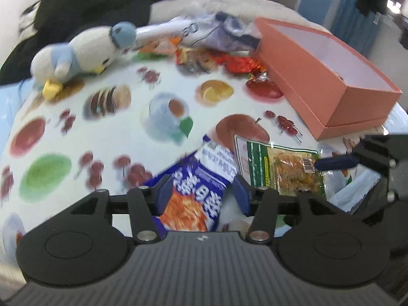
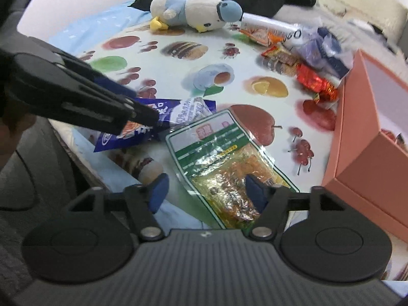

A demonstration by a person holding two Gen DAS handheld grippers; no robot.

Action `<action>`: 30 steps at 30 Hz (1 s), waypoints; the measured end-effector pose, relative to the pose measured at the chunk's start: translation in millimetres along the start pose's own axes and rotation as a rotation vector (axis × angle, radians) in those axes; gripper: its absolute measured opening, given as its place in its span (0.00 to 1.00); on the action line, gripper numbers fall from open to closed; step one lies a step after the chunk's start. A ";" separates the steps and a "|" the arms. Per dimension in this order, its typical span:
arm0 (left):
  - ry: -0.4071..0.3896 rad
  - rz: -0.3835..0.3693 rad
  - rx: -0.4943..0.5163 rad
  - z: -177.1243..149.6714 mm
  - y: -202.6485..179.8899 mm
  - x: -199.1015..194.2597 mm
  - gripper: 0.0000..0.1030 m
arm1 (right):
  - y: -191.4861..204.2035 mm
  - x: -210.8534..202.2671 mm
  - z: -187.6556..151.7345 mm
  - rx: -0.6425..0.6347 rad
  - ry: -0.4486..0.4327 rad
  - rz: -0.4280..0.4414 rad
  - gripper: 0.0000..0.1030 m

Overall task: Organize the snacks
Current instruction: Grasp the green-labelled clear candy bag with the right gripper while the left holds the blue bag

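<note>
Left wrist view: left claw [image 1: 201, 193] jaws apart, straddling blue snack packet [image 1: 201, 178] on fruit-print worktop [image 1: 76, 127]. Right claw [image 2: 206, 191] jaws apart over green snack packet [image 2: 224, 158]; pink box [image 1: 329, 76] beside.

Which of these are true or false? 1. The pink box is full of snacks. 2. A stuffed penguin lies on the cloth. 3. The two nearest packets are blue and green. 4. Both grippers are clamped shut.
1. False. The pink box shows only its bare pale inside in the left wrist view; no snacks are visible in it.
2. True. The stuffed penguin lies on its side on the fruit-print cloth.
3. True. The blue packet and the green packet lie side by side at the near edge.
4. False. The left gripper and the right gripper both stand open, their pads not pressing the packets.
</note>
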State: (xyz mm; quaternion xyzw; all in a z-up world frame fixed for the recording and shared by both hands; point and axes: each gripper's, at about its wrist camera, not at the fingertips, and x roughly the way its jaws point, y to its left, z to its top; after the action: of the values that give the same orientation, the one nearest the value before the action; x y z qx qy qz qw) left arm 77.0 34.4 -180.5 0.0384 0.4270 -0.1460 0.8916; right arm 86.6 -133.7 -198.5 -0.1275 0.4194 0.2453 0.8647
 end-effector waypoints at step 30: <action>0.157 -0.117 0.390 2.3 -3.2 77.9 0.73 | -32.1 57.2 11.3 -0.230 0.147 0.154 0.87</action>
State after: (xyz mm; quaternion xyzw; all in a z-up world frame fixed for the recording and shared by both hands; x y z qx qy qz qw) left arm 124.0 13.2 -239.1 0.1965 0.4604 -0.2736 0.8213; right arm 141.3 -137.9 -236.2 -0.2108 0.4591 0.3474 0.7900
